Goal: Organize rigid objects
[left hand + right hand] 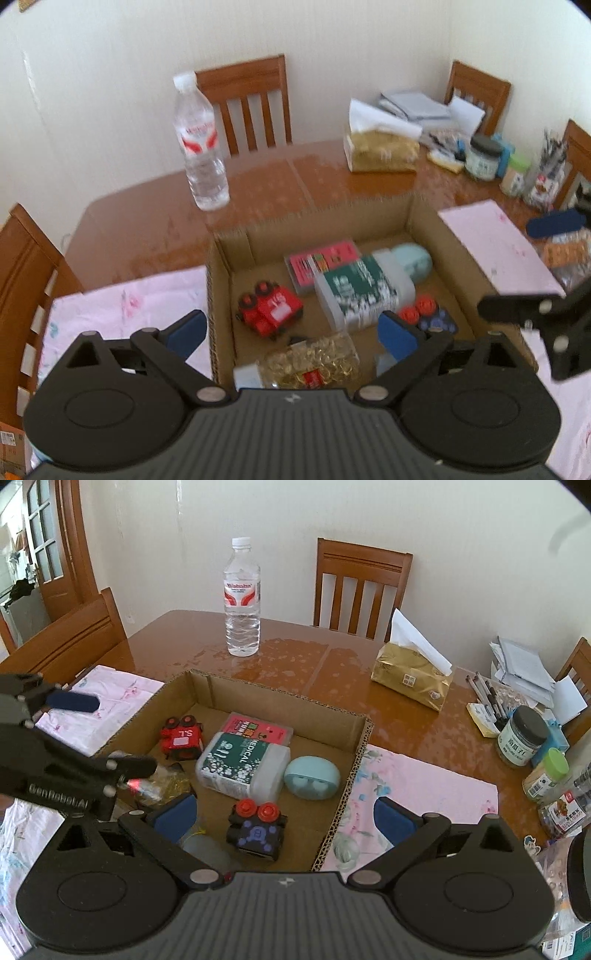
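The word "MEDICAL" can be read on the green and white box [242,762] in the middle of the frame. "S.L" is seen on the red toy car [181,737] left of it. "GenRobotAI" is written on the left hand-held gripper [79,734] at the left edge.

The left wrist view is motion-blurred, so print on the green-labelled box [356,291] and pink box [323,264] is unreadable. The bag of gold pieces [314,360] is partly hidden behind the left gripper [295,330]. In the right wrist view, the left gripper's arm covers most of it, and the jars [546,779] at right run off the edge.
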Action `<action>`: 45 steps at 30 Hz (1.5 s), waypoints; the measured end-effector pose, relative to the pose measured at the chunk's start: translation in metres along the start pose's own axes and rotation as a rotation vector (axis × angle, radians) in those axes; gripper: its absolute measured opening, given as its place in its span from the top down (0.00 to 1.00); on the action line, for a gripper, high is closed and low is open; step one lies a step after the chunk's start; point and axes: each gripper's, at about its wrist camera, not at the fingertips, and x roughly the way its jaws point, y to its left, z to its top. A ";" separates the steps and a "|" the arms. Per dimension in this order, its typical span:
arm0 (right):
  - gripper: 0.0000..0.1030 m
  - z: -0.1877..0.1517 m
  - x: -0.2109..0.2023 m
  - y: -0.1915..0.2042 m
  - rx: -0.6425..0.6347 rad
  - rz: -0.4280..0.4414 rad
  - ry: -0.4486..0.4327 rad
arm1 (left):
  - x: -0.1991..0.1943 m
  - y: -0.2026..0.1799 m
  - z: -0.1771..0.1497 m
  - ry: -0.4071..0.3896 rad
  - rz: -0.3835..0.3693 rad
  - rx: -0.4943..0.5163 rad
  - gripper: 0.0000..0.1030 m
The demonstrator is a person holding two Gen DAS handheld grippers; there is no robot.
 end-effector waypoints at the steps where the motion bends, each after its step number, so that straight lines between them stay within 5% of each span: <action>1: 0.00 0.001 -0.002 0.001 0.000 -0.002 -0.002 | -0.003 0.001 0.002 -0.012 0.009 -0.005 0.04; 10: 0.00 0.005 -0.018 0.016 0.043 -0.045 0.015 | -0.041 0.010 -0.005 -0.070 0.082 -0.074 0.04; 18: 0.00 -0.014 -0.034 0.040 0.120 -0.169 0.094 | -0.076 0.008 -0.031 -0.017 0.152 -0.158 0.04; 25: 0.00 -0.031 -0.060 0.061 0.192 -0.209 0.122 | -0.099 0.006 -0.045 0.057 0.133 -0.186 0.04; 45: 0.00 -0.034 -0.084 0.071 0.259 -0.219 0.098 | -0.113 0.005 -0.043 0.087 0.124 -0.162 0.04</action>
